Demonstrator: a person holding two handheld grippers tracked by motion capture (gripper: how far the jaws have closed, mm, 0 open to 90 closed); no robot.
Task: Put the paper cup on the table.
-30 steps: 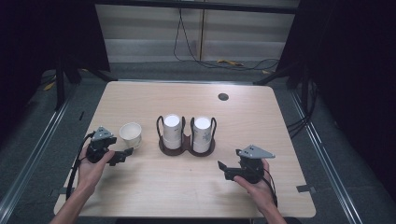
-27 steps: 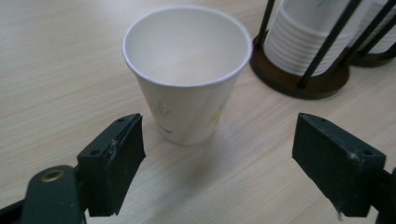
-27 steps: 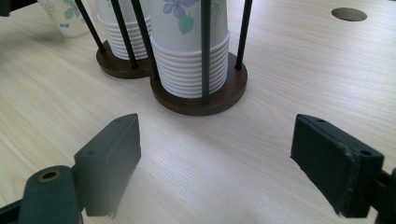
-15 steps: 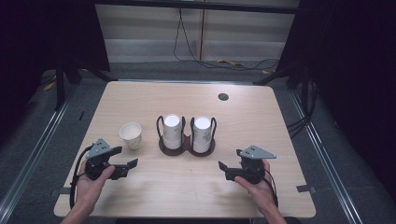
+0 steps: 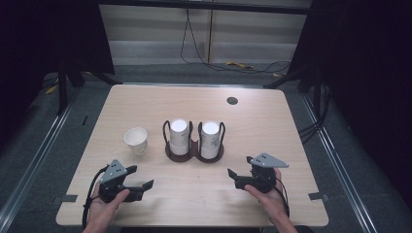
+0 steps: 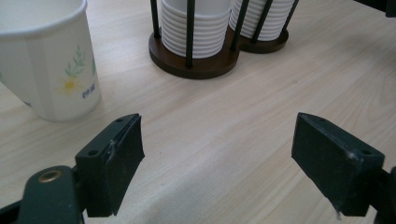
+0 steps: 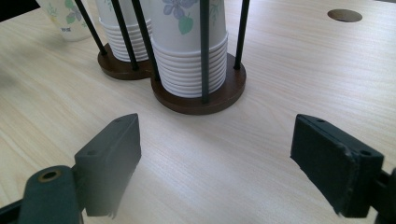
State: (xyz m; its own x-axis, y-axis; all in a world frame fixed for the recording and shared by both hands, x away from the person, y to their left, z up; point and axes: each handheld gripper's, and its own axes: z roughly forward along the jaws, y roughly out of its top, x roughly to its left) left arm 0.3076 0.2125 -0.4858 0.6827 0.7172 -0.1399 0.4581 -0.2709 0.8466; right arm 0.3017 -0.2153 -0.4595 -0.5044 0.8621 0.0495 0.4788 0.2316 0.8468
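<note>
1. The left gripper (image 5: pixel 142 186) is back at the near edge of the table (image 5: pixel 252 121), well clear of the paper cup (image 5: pixel 136 140), its jaws just reopened wide on nothing.
2. The cup stands upright and alone, left of the cup holder (image 5: pixel 194 151); that placement looks done.
3. A second ago that gripper sat right beside the cup.
4. The right gripper (image 5: pixel 235 177) waits unmoved, jaws apart and empty.

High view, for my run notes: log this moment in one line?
left gripper: open, empty | right gripper: open, empty | white floral paper cup: upright, apart from dark wooden two-stack cup holder
</note>
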